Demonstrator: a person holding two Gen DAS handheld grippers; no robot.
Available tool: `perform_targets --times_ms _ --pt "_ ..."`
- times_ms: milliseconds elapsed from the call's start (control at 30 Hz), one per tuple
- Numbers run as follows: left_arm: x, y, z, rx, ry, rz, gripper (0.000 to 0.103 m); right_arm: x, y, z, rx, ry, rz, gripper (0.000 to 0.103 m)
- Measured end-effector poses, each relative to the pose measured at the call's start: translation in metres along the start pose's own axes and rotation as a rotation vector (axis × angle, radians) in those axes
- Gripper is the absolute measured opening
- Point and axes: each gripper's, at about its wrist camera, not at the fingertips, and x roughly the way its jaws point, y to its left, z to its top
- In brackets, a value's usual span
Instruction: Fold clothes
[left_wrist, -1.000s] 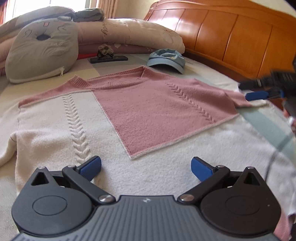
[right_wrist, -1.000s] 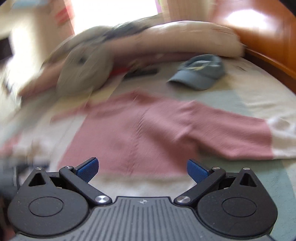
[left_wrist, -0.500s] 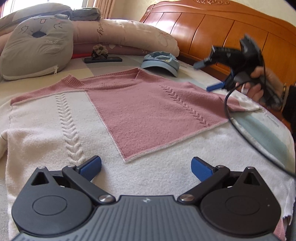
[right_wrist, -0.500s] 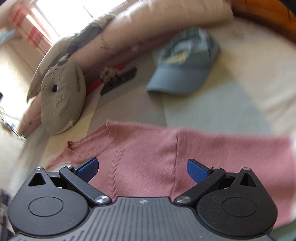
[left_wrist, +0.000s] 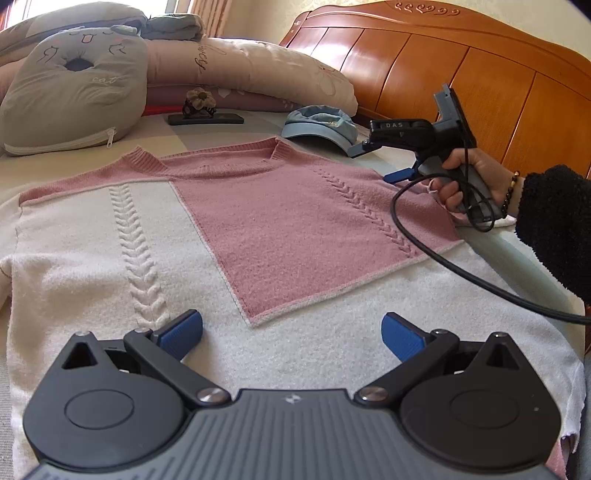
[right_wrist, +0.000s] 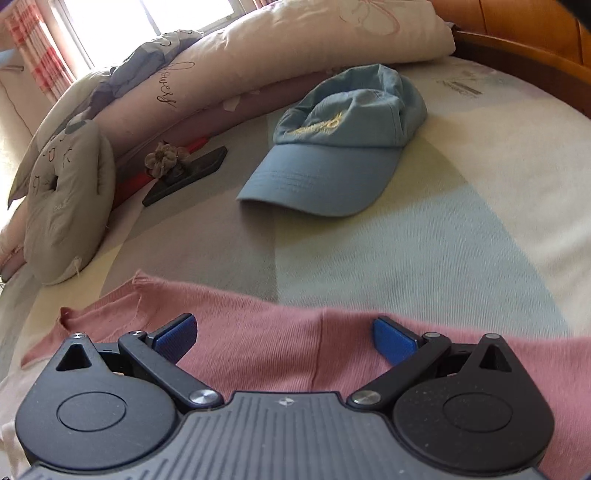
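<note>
A pink and white knitted sweater (left_wrist: 295, 236) lies flat on the bed, neck toward the pillows. My left gripper (left_wrist: 291, 334) is open, low over the white hem with nothing between its blue pads. In the left wrist view, a hand in a black sleeve (left_wrist: 554, 225) holds the right gripper (left_wrist: 388, 162) over the sweater's right shoulder. From the right wrist view, my right gripper (right_wrist: 284, 338) is open just above the pink shoulder and sleeve (right_wrist: 280, 350), with no cloth between the pads.
A blue cap (right_wrist: 340, 147) lies on the sheet beyond the sweater. A phone with a flower clip (left_wrist: 205, 117), a grey cat cushion (left_wrist: 74, 88) and rolled quilts (left_wrist: 240, 74) line the head of the bed. The wooden headboard (left_wrist: 461, 74) stands at right. A black cable (left_wrist: 443, 266) trails over the sweater.
The right gripper has come down and inward from the bed's right side, settling over the sweater's right shoulder. The left gripper has crept slightly forward over the hem. Both stay open.
</note>
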Motion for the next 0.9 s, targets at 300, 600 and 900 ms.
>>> perform_targets --times_ms 300,600,900 --pt "0.0 0.001 0.001 -0.004 -0.003 -0.004 0.102 -0.102 -0.006 -0.043 0.003 -0.074 0.149 0.103" --pt "0.0 0.001 0.0 -0.003 -0.003 -0.003 0.102 -0.111 -0.043 -0.109 0.192 -0.008 0.238 0.103" --pt "0.0 0.0 0.0 -0.001 -0.003 -0.001 0.102 -0.132 -0.08 -0.116 0.341 -0.221 0.117 0.103"
